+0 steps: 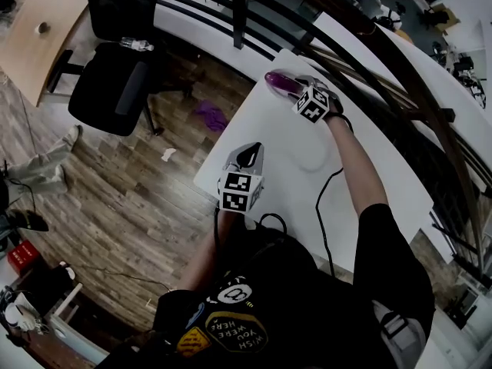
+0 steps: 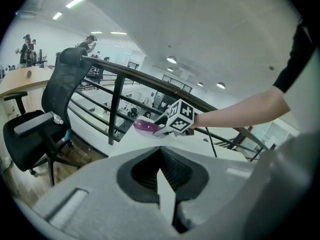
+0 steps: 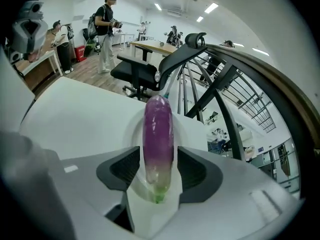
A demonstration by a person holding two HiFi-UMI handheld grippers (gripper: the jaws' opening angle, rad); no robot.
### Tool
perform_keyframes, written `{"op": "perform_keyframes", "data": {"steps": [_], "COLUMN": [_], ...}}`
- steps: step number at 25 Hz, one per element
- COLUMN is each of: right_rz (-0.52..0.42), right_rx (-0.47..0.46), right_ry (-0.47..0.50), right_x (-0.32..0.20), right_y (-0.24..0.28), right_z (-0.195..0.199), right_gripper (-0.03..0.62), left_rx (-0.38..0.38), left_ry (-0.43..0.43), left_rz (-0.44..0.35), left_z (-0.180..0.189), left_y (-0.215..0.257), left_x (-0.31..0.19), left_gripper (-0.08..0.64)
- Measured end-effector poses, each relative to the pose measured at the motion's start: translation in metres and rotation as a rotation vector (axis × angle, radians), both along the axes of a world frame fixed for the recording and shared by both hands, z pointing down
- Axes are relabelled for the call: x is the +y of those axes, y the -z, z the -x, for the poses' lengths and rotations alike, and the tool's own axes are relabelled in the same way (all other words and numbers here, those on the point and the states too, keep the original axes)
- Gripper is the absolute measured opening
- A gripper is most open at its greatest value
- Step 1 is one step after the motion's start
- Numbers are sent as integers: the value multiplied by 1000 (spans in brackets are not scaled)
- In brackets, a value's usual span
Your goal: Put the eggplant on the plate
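The purple eggplant (image 1: 278,82) (image 3: 158,134), pale green at its stem end, lies on a white plate (image 3: 131,130) at the far end of the white table (image 1: 292,175). My right gripper (image 1: 293,91) (image 3: 158,155) points down over it. Its jaws stand on either side of the stem end with a thin gap on each side, so it is open. My left gripper (image 1: 247,156) (image 2: 160,149) hovers near the table's left edge, well short of the plate, shut with nothing in it. In its view the eggplant (image 2: 145,126) shows ahead, under the right gripper's marker cube (image 2: 180,117).
A black cable (image 1: 327,198) runs across the table beside my right arm. A dark railing (image 1: 231,6) borders the far side. A black office chair (image 1: 115,75) and a purple scrap (image 1: 209,116) are on the wooden floor to the left. People stand far off (image 3: 107,29).
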State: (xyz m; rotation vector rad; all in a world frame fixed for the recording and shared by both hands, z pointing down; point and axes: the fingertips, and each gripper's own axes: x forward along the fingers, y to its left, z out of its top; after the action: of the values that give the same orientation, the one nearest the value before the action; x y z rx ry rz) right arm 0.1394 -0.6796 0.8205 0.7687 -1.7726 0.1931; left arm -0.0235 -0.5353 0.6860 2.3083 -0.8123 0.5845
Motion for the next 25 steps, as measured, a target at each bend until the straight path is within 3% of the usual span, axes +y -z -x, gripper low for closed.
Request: {"op": "perform_keyframes", "data": {"steps": [4,7,11,18,21,25], "right_rz": [-51,-150,-355,-632,-679,-664], "right_rx": [-2,-44,-198,-458,-551,-668], "right_ry": [-29,-75,-187,-338,-388,-462], "right_x": [13,29,60,155,200,263], "right_y": [19,53,131,245,273,286], "right_z": [-4,-4,1,13,25,43], "right_gripper": [236,215,112,9,3,3], "left_rx": [9,16,19,25,29,67], "left_ry": [-4,11,15,-9,-32,-79], "left_rz": [-17,-48,-116,-231,-248,-249], "left_z": [6,14,12,-5,-11,-33], "left_y": [13,28,55,102,115,130], "left_x": [5,8,17,62,90,128], "left_gripper": [5,5,5,5,5,5]}}
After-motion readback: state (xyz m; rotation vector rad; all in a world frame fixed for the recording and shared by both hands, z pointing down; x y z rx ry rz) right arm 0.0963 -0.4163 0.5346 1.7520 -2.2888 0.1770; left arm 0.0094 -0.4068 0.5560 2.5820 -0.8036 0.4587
